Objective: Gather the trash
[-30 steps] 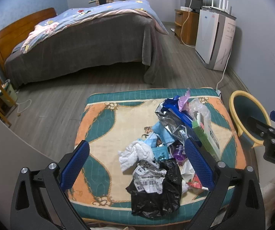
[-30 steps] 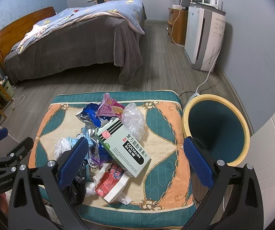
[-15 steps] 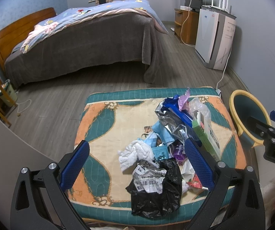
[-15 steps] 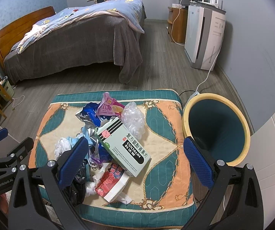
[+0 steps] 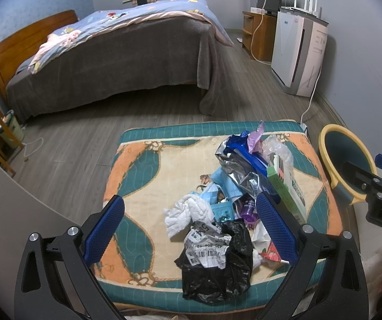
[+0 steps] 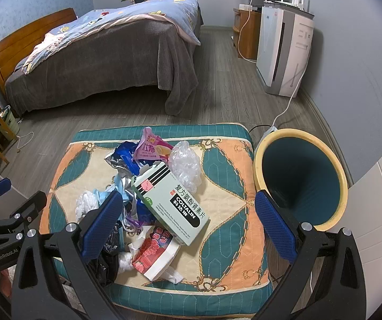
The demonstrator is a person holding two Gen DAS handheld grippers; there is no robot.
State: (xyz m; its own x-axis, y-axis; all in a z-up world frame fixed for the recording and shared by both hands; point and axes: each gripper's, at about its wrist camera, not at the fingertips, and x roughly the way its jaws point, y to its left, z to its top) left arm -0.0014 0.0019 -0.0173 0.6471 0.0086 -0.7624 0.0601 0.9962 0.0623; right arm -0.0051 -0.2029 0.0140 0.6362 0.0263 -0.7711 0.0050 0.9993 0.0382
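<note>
- Big bed [image 6: 105,53] with grey cover, upper left of both views.
- Patterned cushion [image 6: 225,165] across lower centre, carrying the trash pile.
- Yellow-rimmed bin [image 6: 301,181] just beside cushion, right of frame.
- Left gripper [image 5: 189,225] spread wide, empty, over black bag [image 5: 217,272] at bottom centre.
- Right gripper [image 6: 188,222] likewise apart, holding nothing, above green medicine box [image 6: 171,200], centre.
- White tissue wad [image 5: 188,213] left of pile.
</note>
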